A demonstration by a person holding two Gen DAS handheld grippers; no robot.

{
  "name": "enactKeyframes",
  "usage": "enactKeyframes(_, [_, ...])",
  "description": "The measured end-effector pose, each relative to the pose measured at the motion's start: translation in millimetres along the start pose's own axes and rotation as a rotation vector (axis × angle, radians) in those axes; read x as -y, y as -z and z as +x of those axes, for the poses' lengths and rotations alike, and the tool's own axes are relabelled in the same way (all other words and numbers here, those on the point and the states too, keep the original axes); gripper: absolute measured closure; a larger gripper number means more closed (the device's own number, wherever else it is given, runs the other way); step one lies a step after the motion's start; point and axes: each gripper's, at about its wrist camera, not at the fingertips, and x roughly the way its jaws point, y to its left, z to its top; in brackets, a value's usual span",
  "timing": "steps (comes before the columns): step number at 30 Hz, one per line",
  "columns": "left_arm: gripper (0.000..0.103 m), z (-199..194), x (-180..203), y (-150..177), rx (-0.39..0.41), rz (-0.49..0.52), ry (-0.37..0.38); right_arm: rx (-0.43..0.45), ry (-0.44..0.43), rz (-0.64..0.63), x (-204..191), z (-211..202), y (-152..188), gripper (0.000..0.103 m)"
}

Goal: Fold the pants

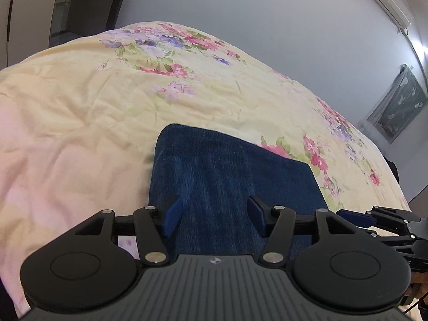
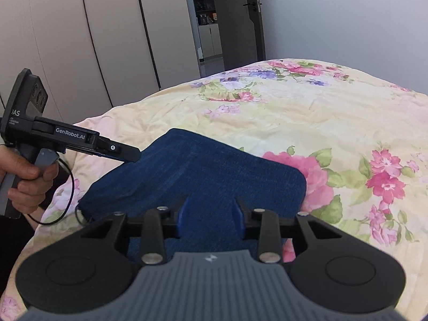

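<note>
Two grippers hover over folded pants [image 1: 230,176] on floral quilt [image 1: 88,112], near its edge. Left gripper [image 1: 214,215]: blue fingers [image 1: 173,214] spread wide, nothing between, above pants' near-left part. Left hand [image 2: 28,176] wraps handle, device pointing right over pants' left corner. Right gripper [image 2: 210,214]: jaws parted, released, hanging over pants' near edge; contact with fabric unclear.

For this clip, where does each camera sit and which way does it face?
Left wrist: sits on the left gripper, faces along its open fingers at the folded pants on the bedspread; the right gripper shows at the right edge.
Right wrist: sits on the right gripper, faces the same pants; the left gripper and left hand show.
Shared: pants, bedspread.
</note>
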Motion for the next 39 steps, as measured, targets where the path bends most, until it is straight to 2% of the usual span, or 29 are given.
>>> enactKeyframes(2, [0.033,-0.1,0.7,10.4,-0.011,0.005,-0.017,-0.021,0.009,-0.009,-8.4,-7.3,15.9,0.072])
enactKeyframes(5, [0.033,5.9,8.7,26.0,-0.048,0.078,-0.093,-0.065,0.072,-0.038,-17.7,-9.0,43.2,0.072])
enactKeyframes(8, [0.031,1.9,22.5,36.1,-0.048,0.146,-0.140,-0.057,0.101,-0.011,-20.7,-19.8,62.6,0.072])
enactKeyframes(10, [0.024,-3.7,27.6,41.4,-0.046,0.141,-0.143,-0.068,0.123,0.001,-22.4,-25.9,69.5,0.069])
enactKeyframes(12, [0.022,-9.1,32.6,48.3,-0.048,0.135,-0.164,-0.119,0.152,0.025,-22.3,-27.1,75.0,0.059])
enactKeyframes(15, [0.015,-18.0,39.5,57.6,-0.088,0.097,-0.170,-0.152,0.145,0.122,-15.9,-34.1,82.1,0.060])
enactKeyframes(17, [0.015,-26.1,41.3,60.3,-0.130,0.027,-0.133,-0.183,0.155,0.164,-15.0,-40.4,83.2,0.060])
enactKeyframes(19, [0.016,-33.7,39.1,62.1,-0.183,-0.102,0.002,-0.220,0.177,0.185,-17.9,-47.4,85.2,0.058])
enactKeyframes(20, [0.016,-38.7,41.4,63.6,-0.197,-0.151,0.053,-0.238,0.186,0.192,-20.0,-51.5,86.1,0.053])
enactKeyframes(21, [0.016,-44.5,47.9,64.5,-0.199,-0.160,0.066,-0.260,0.195,0.196,-22.2,-55.0,86.8,0.049])
enactKeyframes(22, [0.015,-50.6,57.1,65.6,-0.192,-0.145,0.060,-0.284,0.203,0.199,-24.3,-58.0,87.2,0.043])
enactKeyframes(25, [0.011,-70.5,90.2,76.0,-0.144,-0.084,0.019,-0.332,0.236,0.202,-31.8,-72.6,85.7,0.034])
enactKeyframes(29, [0.008,-95.9,123.2,103.3,-0.079,-0.106,-0.039,-0.308,0.247,0.223,-44.8,-106.1,76.4,0.022])
enactKeyframes(32, [0.000,-108.3,141.4,118.0,-0.021,-0.110,-0.071,-0.300,0.271,0.256,-54.7,-129.4,68.8,0.022])
enactKeyframes(37, [0.000,-117.9,166.6,122.1,0.044,-0.018,-0.193,-0.306,0.353,0.295,-74.3,-157.5,58.0,0.021])
enactKeyframes(39, [0.000,-125.0,171.2,121.3,0.073,0.008,-0.227,-0.256,0.365,0.333,-82.5,-171.9,56.9,0.021])
